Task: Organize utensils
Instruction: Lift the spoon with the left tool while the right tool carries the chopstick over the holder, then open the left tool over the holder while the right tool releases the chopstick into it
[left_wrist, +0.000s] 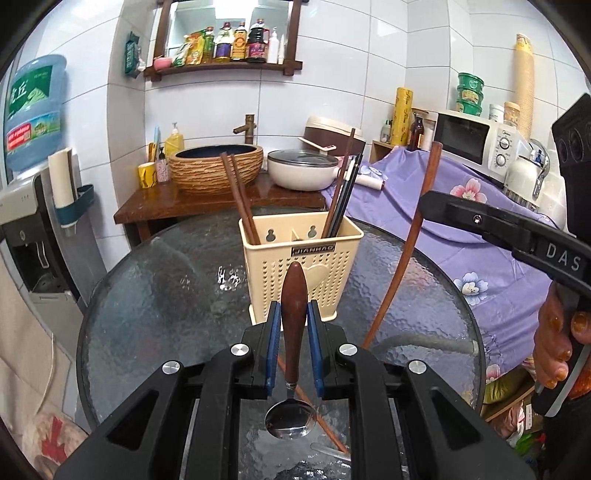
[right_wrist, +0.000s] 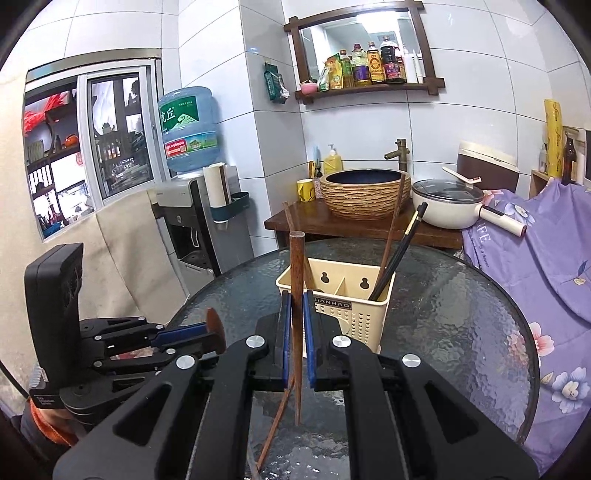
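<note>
Standing upright, handle up and bowl down, the spoon (left_wrist: 293, 317) is clamped by the left gripper (left_wrist: 294, 325); the right gripper (right_wrist: 296, 332) pinches a near-vertical chopstick (right_wrist: 296, 295).

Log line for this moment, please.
left hand-held gripper: shut on spoon | right hand-held gripper: shut on chopstick | holder: upright on table

Both wrist views look slightly downward, close over the round glass table (left_wrist: 155, 280), sharing the cream holder (right_wrist: 354, 306).
</note>
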